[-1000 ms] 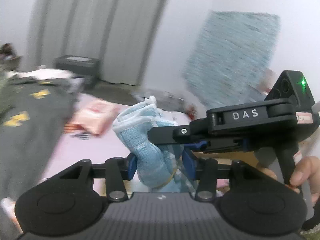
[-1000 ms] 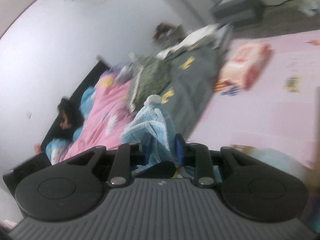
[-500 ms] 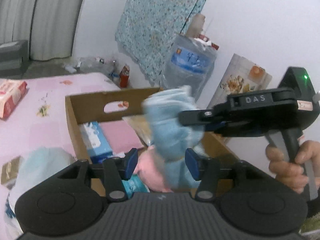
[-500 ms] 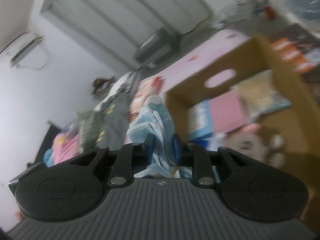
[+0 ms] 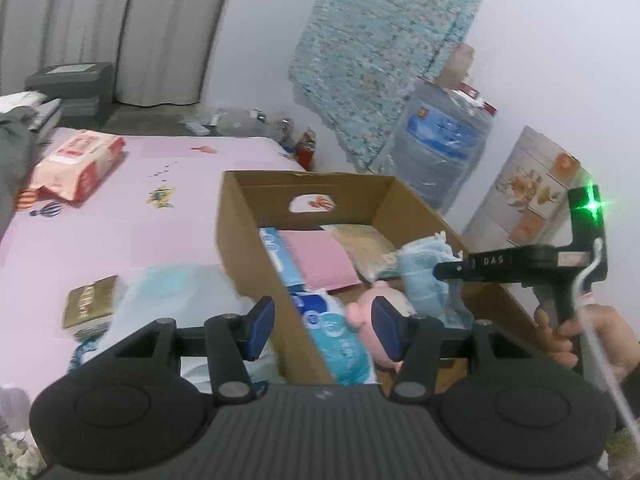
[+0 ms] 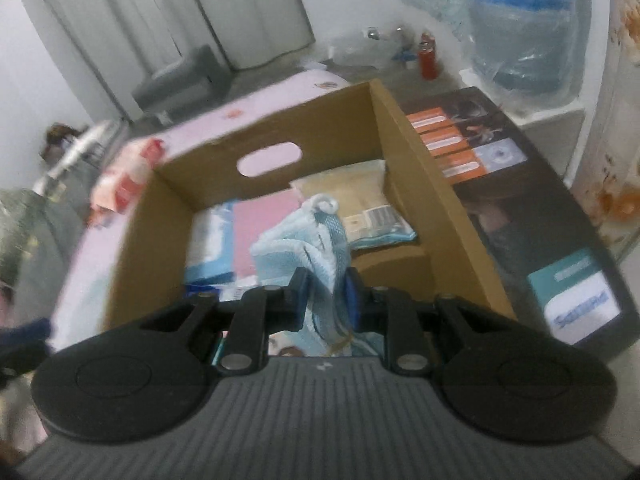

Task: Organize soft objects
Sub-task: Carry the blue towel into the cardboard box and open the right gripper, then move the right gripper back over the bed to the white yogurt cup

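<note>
My right gripper (image 6: pixel 326 294) is shut on a light blue towel (image 6: pixel 310 240) and holds it over the open cardboard box (image 6: pixel 416 184). In the left wrist view the towel (image 5: pixel 424 276) hangs from the right gripper (image 5: pixel 444 270) above the box (image 5: pixel 240 240). In the box lie a pink plush toy (image 5: pixel 362 312), a blue tissue pack (image 5: pixel 340 340), a pink packet (image 5: pixel 320 258) and a beige pouch (image 5: pixel 366 242). My left gripper (image 5: pixel 322 330) is open and empty, over the box's near left wall.
The box stands on a pink bed sheet (image 5: pixel 100 232). On the sheet lie a red-and-white wipes pack (image 5: pixel 76 164), a gold packet (image 5: pixel 90 302) and a pale blue soft bundle (image 5: pixel 172 292). A water jug (image 5: pixel 438 148) and a dark printed carton (image 6: pixel 520 208) stand right of the box.
Both grippers swung from the bed to the box. The right gripper has carried the towel lower, over the box's inside. The left gripper has drawn back from the towel.
</note>
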`<state>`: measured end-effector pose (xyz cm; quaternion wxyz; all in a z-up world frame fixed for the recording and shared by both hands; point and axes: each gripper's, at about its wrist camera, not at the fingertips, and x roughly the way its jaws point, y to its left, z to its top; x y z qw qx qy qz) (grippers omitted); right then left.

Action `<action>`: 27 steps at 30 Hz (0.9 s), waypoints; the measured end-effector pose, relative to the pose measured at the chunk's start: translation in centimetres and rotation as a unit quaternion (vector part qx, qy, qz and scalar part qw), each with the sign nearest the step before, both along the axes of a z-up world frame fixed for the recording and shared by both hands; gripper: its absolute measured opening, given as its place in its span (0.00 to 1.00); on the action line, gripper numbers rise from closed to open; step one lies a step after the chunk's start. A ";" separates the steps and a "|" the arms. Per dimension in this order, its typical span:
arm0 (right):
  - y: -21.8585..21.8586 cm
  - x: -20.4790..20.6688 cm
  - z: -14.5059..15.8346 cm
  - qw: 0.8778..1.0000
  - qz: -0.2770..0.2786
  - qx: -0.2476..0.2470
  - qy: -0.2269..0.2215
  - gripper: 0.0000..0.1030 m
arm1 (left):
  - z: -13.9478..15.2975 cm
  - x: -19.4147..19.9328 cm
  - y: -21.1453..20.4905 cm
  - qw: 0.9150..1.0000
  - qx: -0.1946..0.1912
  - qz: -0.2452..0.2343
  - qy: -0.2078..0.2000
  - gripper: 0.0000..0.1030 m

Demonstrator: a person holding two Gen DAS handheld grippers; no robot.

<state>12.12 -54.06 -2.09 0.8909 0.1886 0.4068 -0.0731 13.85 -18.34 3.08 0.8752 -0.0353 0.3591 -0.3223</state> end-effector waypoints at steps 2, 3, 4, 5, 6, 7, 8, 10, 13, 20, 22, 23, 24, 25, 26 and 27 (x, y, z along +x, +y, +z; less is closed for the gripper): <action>0.6 0.7 -0.3 0.999 -0.004 -0.043 0.010 0.20 | 0.0 0.0 0.7 1.000 -0.001 0.010 -0.002 0.54; 0.9 1.0 -0.4 0.998 -0.004 -0.066 0.013 0.20 | 0.0 0.1 1.1 1.000 -0.002 0.015 -0.002 0.54; 1.1 1.2 -0.5 0.997 -0.005 -0.080 0.017 0.22 | 0.0 0.1 1.5 1.000 -0.003 0.018 -0.002 0.54; 1.3 1.4 -0.6 0.996 -0.006 -0.088 0.021 0.23 | 0.0 0.2 1.8 1.000 -0.004 0.021 -0.002 0.54; 1.4 1.6 -0.5 0.995 -0.006 -0.094 0.022 0.25 | 0.0 0.3 2.1 1.000 -0.004 0.025 -0.002 0.54; 1.6 1.6 -0.5 0.995 -0.007 -0.101 0.021 0.28 | 0.0 0.3 2.4 1.000 -0.004 0.027 -0.002 0.54; 1.8 1.6 -0.5 0.994 -0.009 -0.110 0.018 0.30 | 0.0 0.3 2.6 1.000 -0.005 0.029 -0.002 0.54; 2.2 1.3 0.3 0.992 -0.011 -0.122 0.011 0.35 | 0.0 0.3 3.0 0.999 -0.007 0.034 -0.003 0.54; 2.4 1.1 0.7 0.993 -0.009 -0.115 0.005 0.39 | 0.0 0.3 3.8 0.999 -0.008 0.041 -0.005 0.55; 0.9 2.5 -0.1 0.999 -0.004 0.039 -0.001 0.40 | -0.2 0.1 5.2 0.998 -0.008 0.057 -0.003 0.55; 0.3 3.2 -0.9 0.997 -0.013 0.078 0.003 0.42 | -0.2 0.0 5.7 0.998 -0.008 0.062 -0.003 0.56; 0.1 3.4 -1.4 0.995 -0.019 0.093 0.007 0.42 | -0.2 0.0 5.9 0.998 -0.007 0.065 -0.004 0.56; -0.3 3.6 -1.9 0.994 -0.028 0.106 0.014 0.43 | -0.2 0.0 6.1 0.998 -0.007 0.068 -0.005 0.56; -0.5 3.7 -2.5 0.993 -0.036 0.112 0.020 0.43 | -0.3 0.0 6.4 0.997 -0.008 0.071 -0.004 0.56; -0.7 3.9 -2.9 0.992 -0.043 0.112 0.025 0.43 | -0.3 0.0 6.7 0.997 -0.008 0.074 -0.003 0.57; -0.9 4.0 -3.4 0.992 -0.051 0.107 0.030 0.43 | -0.3 0.0 7.1 0.997 -0.009 0.078 -0.002 0.57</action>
